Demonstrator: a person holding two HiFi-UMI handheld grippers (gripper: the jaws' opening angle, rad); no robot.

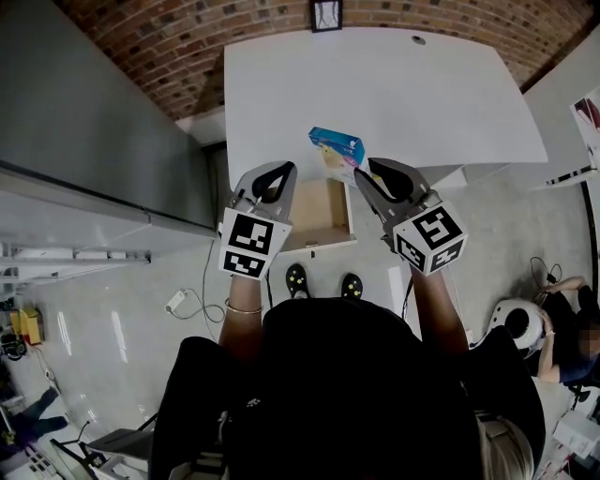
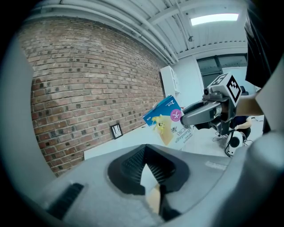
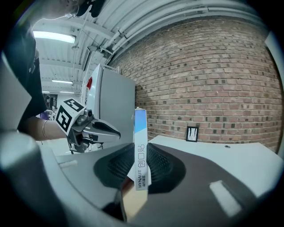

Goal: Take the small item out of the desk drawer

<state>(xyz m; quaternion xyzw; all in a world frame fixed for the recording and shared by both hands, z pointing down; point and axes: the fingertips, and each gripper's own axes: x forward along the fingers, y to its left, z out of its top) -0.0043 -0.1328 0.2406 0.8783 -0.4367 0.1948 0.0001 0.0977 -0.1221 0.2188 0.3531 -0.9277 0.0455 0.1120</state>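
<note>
A small blue and white box (image 1: 336, 146) with yellow print is held upright over the front edge of the white desk (image 1: 394, 94), and my right gripper (image 1: 362, 174) is shut on it. In the right gripper view the box (image 3: 140, 148) stands edge-on between the pads. The left gripper view shows its printed face (image 2: 166, 119) with the right gripper (image 2: 195, 116) clamped on it. Just below, the wooden desk drawer (image 1: 319, 220) stands pulled out, and what shows of its inside is bare. My left gripper (image 1: 279, 172) hovers over the drawer's left side, shut and empty.
A tall grey cabinet (image 1: 94, 122) stands left of the desk. A brick wall (image 2: 88, 75) with a small black socket (image 1: 326, 14) runs behind it. A power strip (image 1: 176, 300) lies on the floor at left. A person (image 1: 567, 328) and a white helmet (image 1: 517, 323) are at right.
</note>
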